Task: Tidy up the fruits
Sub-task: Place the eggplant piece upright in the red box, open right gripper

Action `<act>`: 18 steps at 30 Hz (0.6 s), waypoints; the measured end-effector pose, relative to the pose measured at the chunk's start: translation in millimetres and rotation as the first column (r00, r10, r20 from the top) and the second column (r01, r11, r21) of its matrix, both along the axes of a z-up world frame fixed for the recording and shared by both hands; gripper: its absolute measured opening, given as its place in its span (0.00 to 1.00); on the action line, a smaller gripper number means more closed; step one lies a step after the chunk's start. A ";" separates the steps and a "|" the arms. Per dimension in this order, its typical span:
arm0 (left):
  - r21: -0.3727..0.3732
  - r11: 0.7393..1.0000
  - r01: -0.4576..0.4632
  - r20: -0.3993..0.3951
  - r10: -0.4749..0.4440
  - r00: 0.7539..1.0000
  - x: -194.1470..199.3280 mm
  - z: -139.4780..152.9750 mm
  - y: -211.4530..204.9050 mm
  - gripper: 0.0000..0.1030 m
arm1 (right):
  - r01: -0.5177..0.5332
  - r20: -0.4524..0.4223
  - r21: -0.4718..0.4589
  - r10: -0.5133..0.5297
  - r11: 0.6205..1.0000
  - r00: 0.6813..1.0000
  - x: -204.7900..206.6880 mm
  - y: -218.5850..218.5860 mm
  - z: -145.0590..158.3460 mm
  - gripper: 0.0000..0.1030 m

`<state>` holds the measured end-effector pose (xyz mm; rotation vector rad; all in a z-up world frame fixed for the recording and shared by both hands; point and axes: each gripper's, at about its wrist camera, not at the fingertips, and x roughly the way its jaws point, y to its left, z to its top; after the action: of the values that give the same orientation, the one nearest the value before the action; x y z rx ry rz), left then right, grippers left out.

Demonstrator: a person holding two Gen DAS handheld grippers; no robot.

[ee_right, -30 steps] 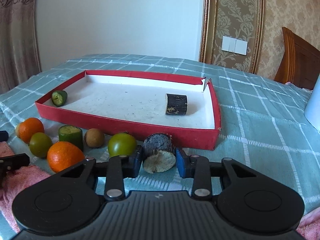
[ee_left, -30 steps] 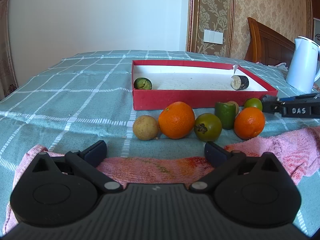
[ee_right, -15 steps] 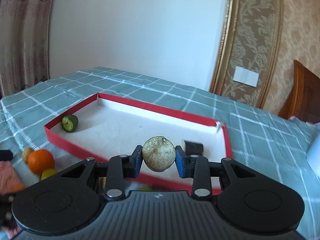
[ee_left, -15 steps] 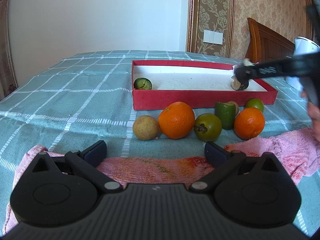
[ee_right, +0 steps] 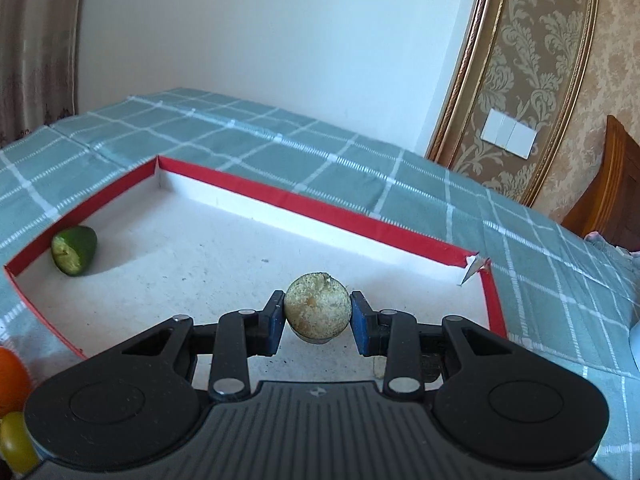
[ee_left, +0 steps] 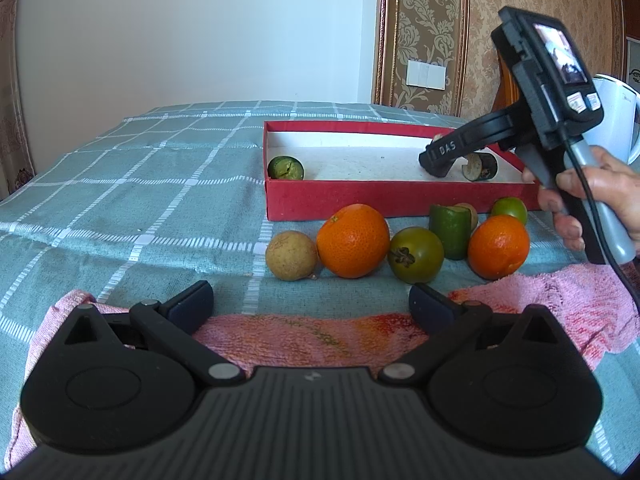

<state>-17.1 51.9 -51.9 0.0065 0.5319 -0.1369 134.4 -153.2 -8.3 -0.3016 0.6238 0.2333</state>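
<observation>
From the left wrist: left gripper (ee_left: 311,306) parked low over a pink towel (ee_left: 320,336), jaws spread wide with nothing between them, presumably idling while the other hand works. Beyond the towel, a row of loose fruit on the checked bedspread (ee_left: 120,208): a brown round fruit (ee_left: 292,255), a large orange (ee_left: 353,241), a dark green persimmon-like fruit (ee_left: 416,255), a cut green chunk (ee_left: 449,231) standing on end, a second orange (ee_left: 498,246), a small green fruit (ee_left: 509,209) behind it; all just outside the near wall of the red box (ee_left: 344,204), likely waiting to go in. Inside the box, a green cut piece (ee_left: 285,168) at the left end and a dark cut piece (ee_left: 480,166) at the right. Right gripper (ee_left: 436,162) reaching down over the right end, tips close beside the dark piece, a hand (ee_left: 592,200) on its handle. From the right wrist: jaws nearly closed, pads clamped on either side of a pale round-faced piece (ee_right: 318,308), cut face toward the camera, held clear above the white floor of the box. Grip across the curved sides probably chosen so the piece can be set down beside the other dark chunk, grouping like with like. Green piece far off at the left corner; orange and a yellow-green fruit just visible at the lower left edge, outside the box.
</observation>
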 end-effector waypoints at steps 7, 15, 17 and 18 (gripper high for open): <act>0.000 1.000 0.000 0.000 0.000 1.000 0.2 -0.2 0.5 1.00 | 0.011 -0.028 0.002 -0.011 1.000 1.000 6.0 -4.2 -7.9 0.33; 0.000 1.000 0.000 0.000 0.000 1.000 0.4 -0.3 0.6 1.00 | 0.015 -0.026 0.009 -0.015 1.000 1.000 5.0 -5.5 -7.8 0.34; 0.000 1.000 0.000 0.000 0.000 1.000 0.4 -0.3 0.6 1.00 | 0.019 -0.031 0.021 -0.018 1.000 0.999 5.3 -8.2 -7.4 0.34; 0.000 1.000 0.000 0.000 0.000 1.000 0.4 -0.3 0.6 1.00 | 0.022 -0.034 0.029 -0.021 0.999 0.999 5.5 -9.6 -7.2 0.34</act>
<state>-16.6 52.5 -52.3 0.0067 0.5316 -0.1366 140.0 -162.9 -15.6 -0.2633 0.6564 0.2269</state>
